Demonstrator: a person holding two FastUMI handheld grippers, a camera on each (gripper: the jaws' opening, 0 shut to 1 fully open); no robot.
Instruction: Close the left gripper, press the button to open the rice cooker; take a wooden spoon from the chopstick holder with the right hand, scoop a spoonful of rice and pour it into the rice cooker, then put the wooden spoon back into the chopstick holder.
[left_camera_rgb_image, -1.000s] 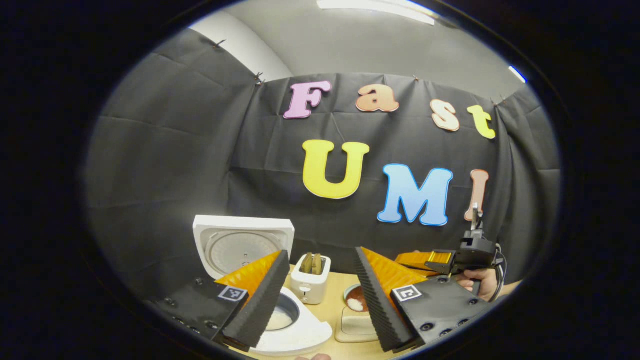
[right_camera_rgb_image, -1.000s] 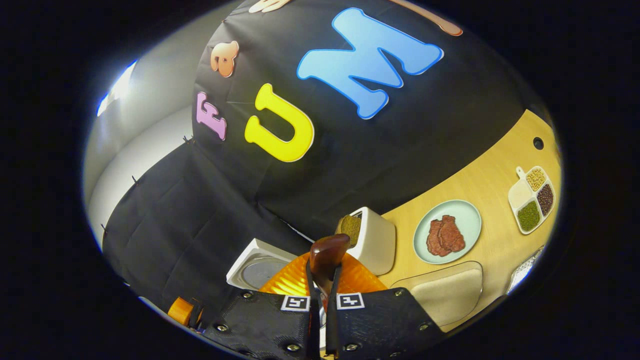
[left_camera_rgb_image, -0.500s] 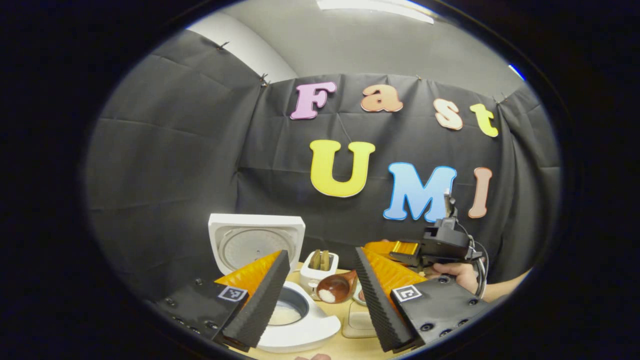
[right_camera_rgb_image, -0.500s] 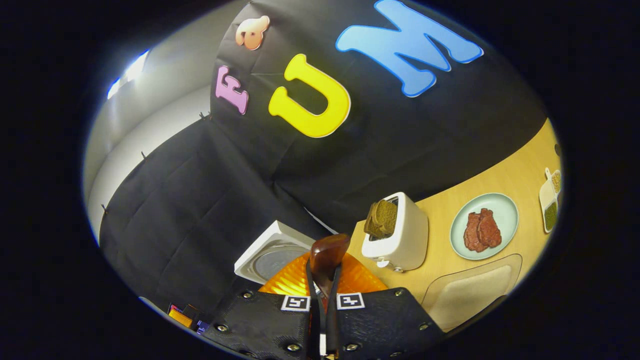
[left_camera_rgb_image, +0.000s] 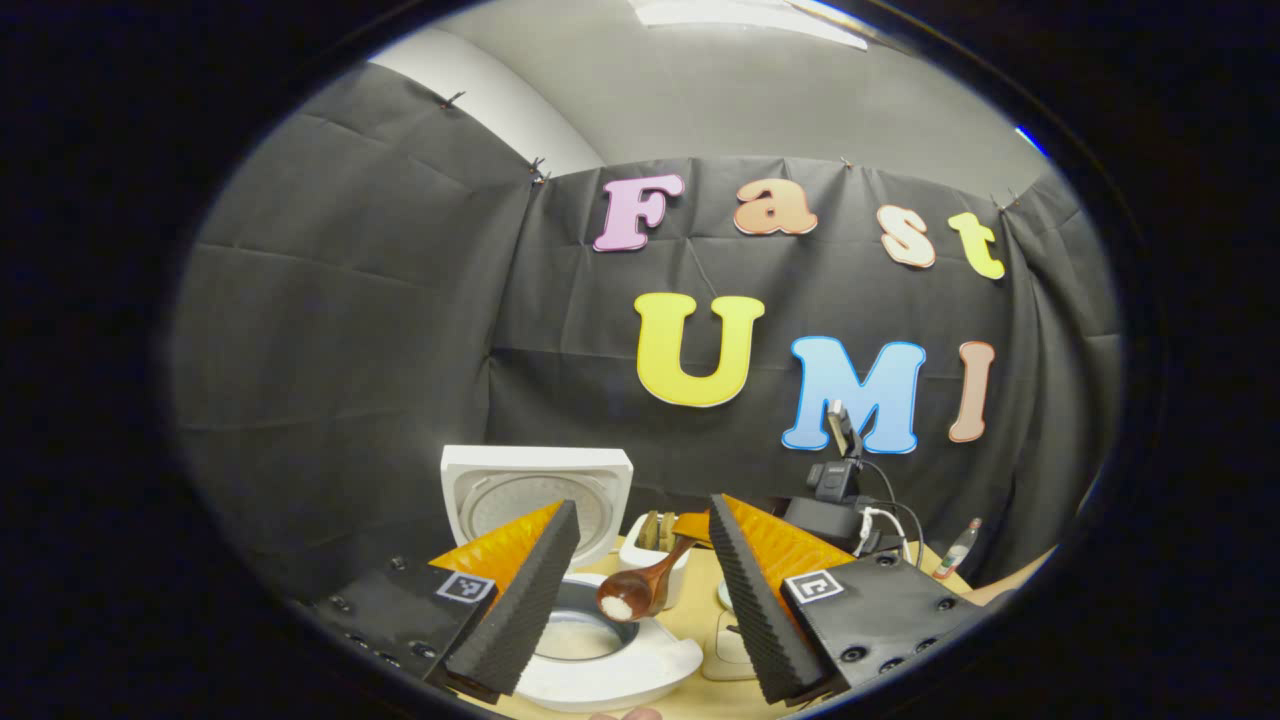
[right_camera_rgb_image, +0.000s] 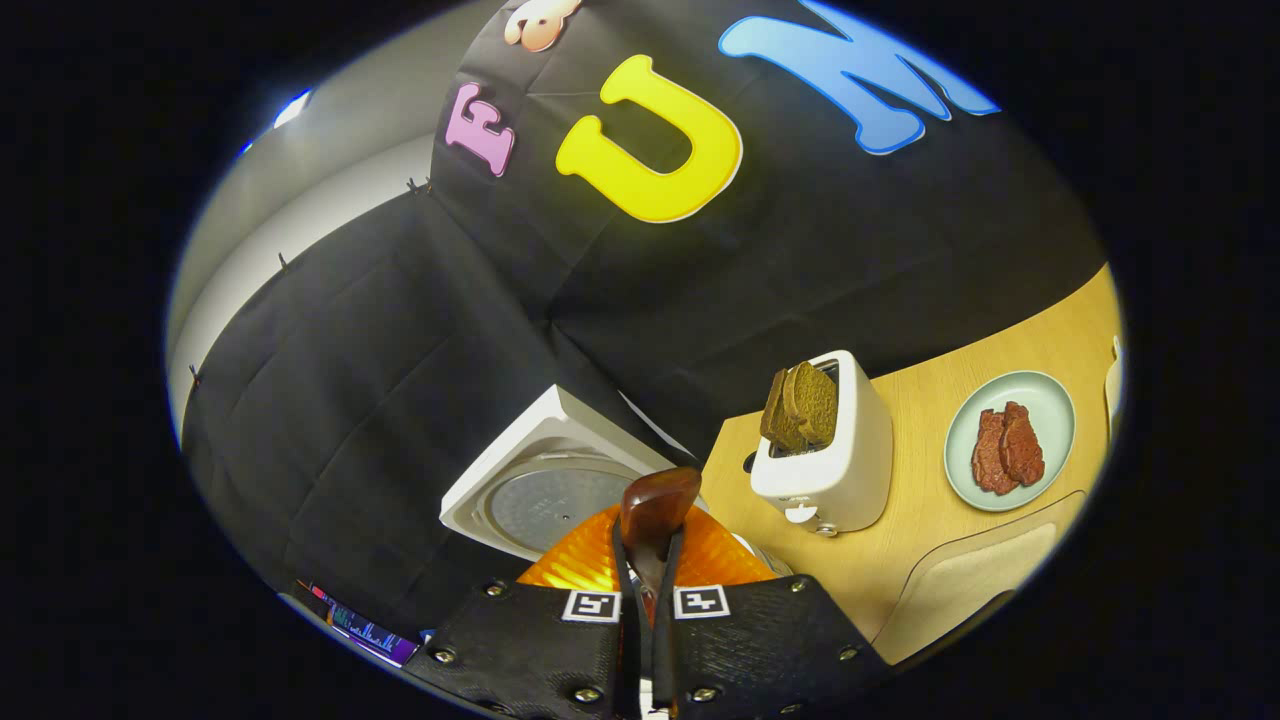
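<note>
Rice cooker (left_camera_rgb_image: 600, 660) lid already up, left tongs (left_camera_rgb_image: 640, 600) spread open and idle — right tongs (right_camera_rgb_image: 648, 560) clamped on the wooden spoon (left_camera_rgb_image: 640, 590), its rice-loaded bowl poised over the pot; pour and return to holder still left.

Light wooden table (right_camera_rgb_image: 905, 560). On it stand a white rice cooker (left_camera_rgb_image: 610, 670) with its lid up, a white toaster (right_camera_rgb_image: 835, 450) holding two slices, a pale green plate (right_camera_rgb_image: 1045, 400) of meat, and a beige mat (right_camera_rgb_image: 975, 585) near the front edge.
</note>
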